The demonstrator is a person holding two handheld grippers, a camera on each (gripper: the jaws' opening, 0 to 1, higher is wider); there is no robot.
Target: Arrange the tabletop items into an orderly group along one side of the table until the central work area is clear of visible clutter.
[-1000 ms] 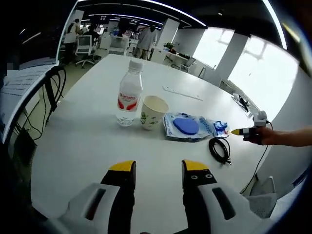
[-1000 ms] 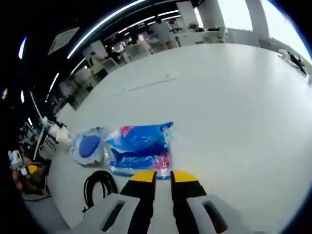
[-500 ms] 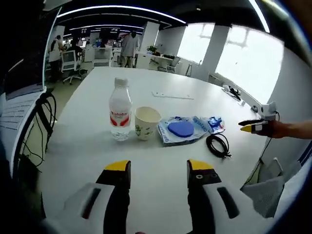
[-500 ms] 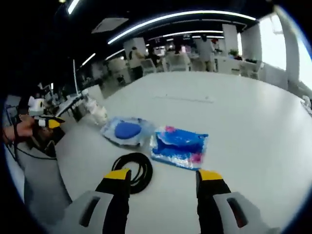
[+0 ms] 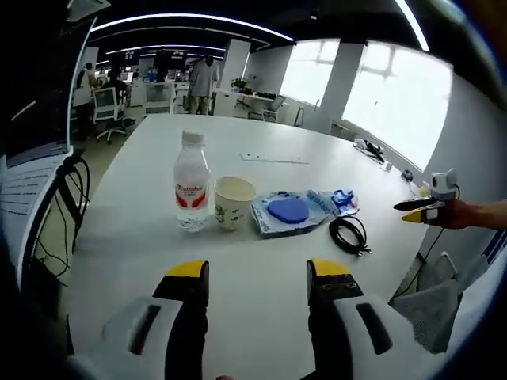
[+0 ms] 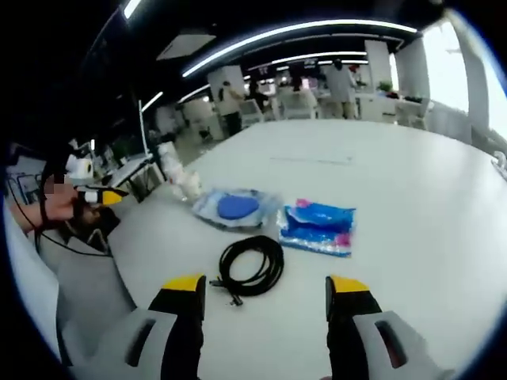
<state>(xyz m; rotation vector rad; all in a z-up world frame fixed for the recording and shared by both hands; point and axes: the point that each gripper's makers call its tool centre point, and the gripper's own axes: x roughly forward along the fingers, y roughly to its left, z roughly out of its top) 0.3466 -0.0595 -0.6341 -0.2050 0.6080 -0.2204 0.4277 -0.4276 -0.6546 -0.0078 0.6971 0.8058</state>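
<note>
On the white table (image 5: 135, 237) a row runs left to right: a clear water bottle (image 5: 191, 190) with a red label, a paper cup (image 5: 234, 202), a clear bag with a blue disc (image 5: 287, 210), a blue packet (image 5: 341, 199) and a coiled black cable (image 5: 348, 234). My left gripper (image 5: 258, 273) hangs open well short of the row, holding nothing. The right gripper (image 5: 416, 210) shows at the right edge in a hand. In the right gripper view my right gripper (image 6: 265, 283) stands open just before the cable (image 6: 252, 265), with the packet (image 6: 319, 227) and the bag (image 6: 234, 207) beyond.
A thin pale strip (image 5: 273, 158) lies farther back on the table. Dark cables (image 5: 75, 182) hang off the table's left side. Office chairs, desks and people stand far behind. The left gripper (image 6: 99, 195), held by a hand, appears at the left of the right gripper view.
My right gripper has gone from shut to open and drawn back from the blue packet, which stays on the table. The left view has pulled back a little.
</note>
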